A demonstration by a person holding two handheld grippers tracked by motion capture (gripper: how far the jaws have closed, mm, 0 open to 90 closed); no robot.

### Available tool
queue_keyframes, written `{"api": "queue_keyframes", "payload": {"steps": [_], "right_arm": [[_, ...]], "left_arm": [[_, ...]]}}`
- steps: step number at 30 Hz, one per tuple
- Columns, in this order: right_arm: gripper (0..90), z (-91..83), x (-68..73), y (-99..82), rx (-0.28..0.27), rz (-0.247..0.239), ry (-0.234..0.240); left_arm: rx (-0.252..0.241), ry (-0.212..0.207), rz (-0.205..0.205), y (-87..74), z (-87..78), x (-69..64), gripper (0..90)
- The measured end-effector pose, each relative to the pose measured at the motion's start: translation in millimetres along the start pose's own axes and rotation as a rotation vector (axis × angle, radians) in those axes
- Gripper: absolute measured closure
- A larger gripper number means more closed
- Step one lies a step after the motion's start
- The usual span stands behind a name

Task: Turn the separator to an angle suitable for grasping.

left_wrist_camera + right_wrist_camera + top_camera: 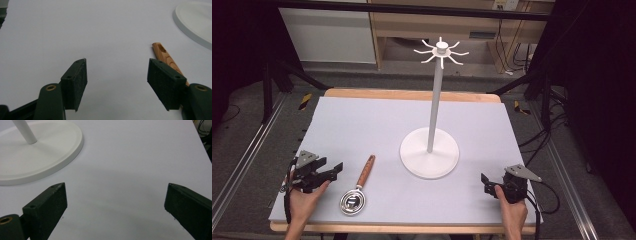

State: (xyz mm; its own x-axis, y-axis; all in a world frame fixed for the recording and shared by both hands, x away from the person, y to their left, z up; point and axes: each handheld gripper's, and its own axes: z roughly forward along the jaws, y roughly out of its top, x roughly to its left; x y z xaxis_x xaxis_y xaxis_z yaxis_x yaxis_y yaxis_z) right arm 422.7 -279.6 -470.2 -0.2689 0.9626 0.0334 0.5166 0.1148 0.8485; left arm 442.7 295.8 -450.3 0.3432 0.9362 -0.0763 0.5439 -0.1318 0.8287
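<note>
A metal strainer with a wooden handle (360, 184) lies on the white mat, its round bowl toward the front edge. Its handle tip (163, 53) lies on the mat just beyond my left gripper's right jaw. A white stand (430, 150) with a tall pole and hooks on top rises at the mat's middle; its base (37, 155) lies ahead of my right gripper, to the left. My left gripper (334, 170) rests at the front left, open and empty (117, 75). My right gripper (486, 181) sits at the front right, open and empty (115, 197).
The white mat (362, 125) covers a wooden table. Black frame legs and cables stand on the floor at both sides. A wooden shelf is behind the table.
</note>
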Motion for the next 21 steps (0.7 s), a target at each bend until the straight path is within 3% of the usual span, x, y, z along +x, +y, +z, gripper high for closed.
{"api": "queue_keyframes", "payload": {"steps": [5, 9, 21], "right_arm": [[5.0, 1.3, 1.8, -0.5, 0.013, -0.012, 0.006], [5.2, 0.9, 1.8, -1.0, 0.023, -0.012, 0.000], [6.0, 2.7, 3.4, -0.5, 0.043, -0.013, 0.012]], "left_arm": [[-0.004, -0.007, 0.026, 5.4, -5.1, -8.7, 31.8], [0.006, -0.048, 0.040, 9.2, -8.1, -17.6, 32.5], [0.030, -0.111, 0.093, 19.4, -10.6, -40.3, 32.9]]}}
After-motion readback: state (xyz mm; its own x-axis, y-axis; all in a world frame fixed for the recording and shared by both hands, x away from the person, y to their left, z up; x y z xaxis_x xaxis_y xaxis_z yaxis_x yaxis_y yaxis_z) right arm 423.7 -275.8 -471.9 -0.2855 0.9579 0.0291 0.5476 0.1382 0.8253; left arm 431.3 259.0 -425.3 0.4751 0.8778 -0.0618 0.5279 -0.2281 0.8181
